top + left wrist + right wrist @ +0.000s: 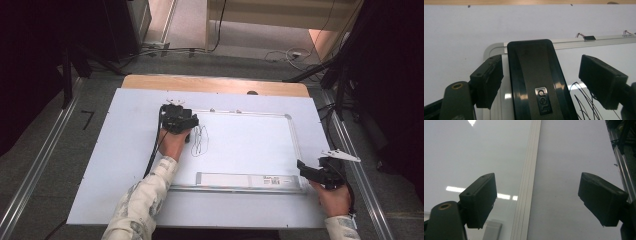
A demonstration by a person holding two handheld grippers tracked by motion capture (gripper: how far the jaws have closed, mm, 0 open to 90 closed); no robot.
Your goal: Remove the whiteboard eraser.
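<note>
I have the left gripper (178, 120) over the far left corner of the whiteboard (250, 145), which lies flat on a pale sheet covering the table (215, 85). In the left gripper view an eraser (536, 82) lies between the jaws: a long, flat block with rounded corners, a glossy black rim and a duller grey-brown top bearing a small raised metal badge. The left pad sits just against its left edge. The right pad stands apart from it, with bare board between them, so the jaws are not clamped on it. No earlier picture backs any motion, so I only report the gap.

The eraser rests on the board's left side, just inside the rounded corner of the ribbed, silvery frame (574, 42). To its right runs a black scribble (200, 140) of thin looping pen lines on the shiny white surface.

The right gripper (312, 172) is by the board's near right corner, held in my right hand. In its own view the matte black, blocky jaws stand wide apart with nothing between them, straddling the grooved frame edge. A long, pale tray strip (247, 180) lies along the board's near edge.
</note>
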